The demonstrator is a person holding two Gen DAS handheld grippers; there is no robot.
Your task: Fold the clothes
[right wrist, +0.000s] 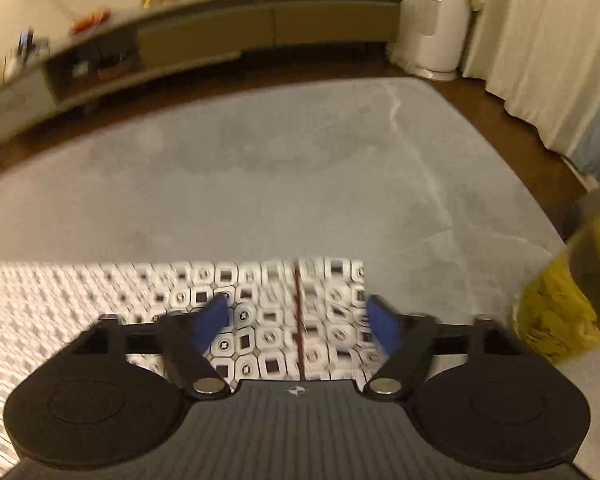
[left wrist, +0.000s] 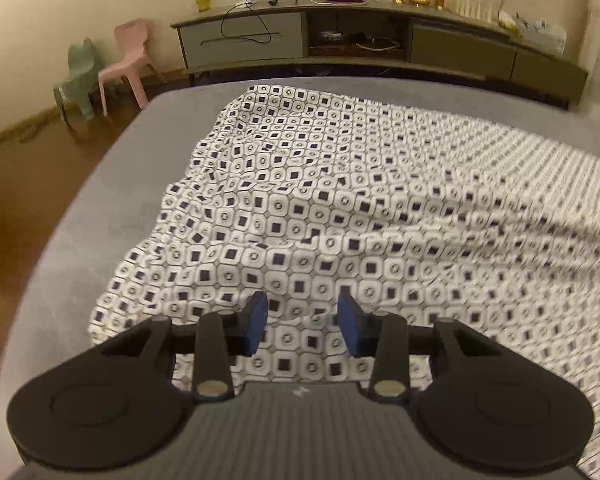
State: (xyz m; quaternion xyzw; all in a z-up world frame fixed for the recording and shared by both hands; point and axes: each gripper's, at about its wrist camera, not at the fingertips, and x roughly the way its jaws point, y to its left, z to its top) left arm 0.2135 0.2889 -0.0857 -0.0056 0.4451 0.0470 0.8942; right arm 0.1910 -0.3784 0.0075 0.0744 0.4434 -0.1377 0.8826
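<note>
A white garment (left wrist: 340, 200) printed with dark squares and rings lies rumpled across a grey padded surface (left wrist: 100, 200). My left gripper (left wrist: 302, 303) hovers over the garment's near part. Its blue pads (left wrist: 256, 320) stand apart, and only the cloth lying below shows between them. In the right wrist view the same garment (right wrist: 172, 300) ends at a straight far edge, with a thin dark red line (right wrist: 299, 320) running down it. My right gripper (right wrist: 298, 302) is open above that end, with nothing pinched. The right wrist view is blurred.
A long low cabinet (left wrist: 340, 40) with fruit and small items runs along the far wall. A pink chair (left wrist: 126, 60) and a green chair (left wrist: 76, 80) stand on the wooden floor at left. In the right wrist view are a yellow-green object (right wrist: 572, 292), a white cylinder (right wrist: 436, 32) and curtains (right wrist: 548, 52).
</note>
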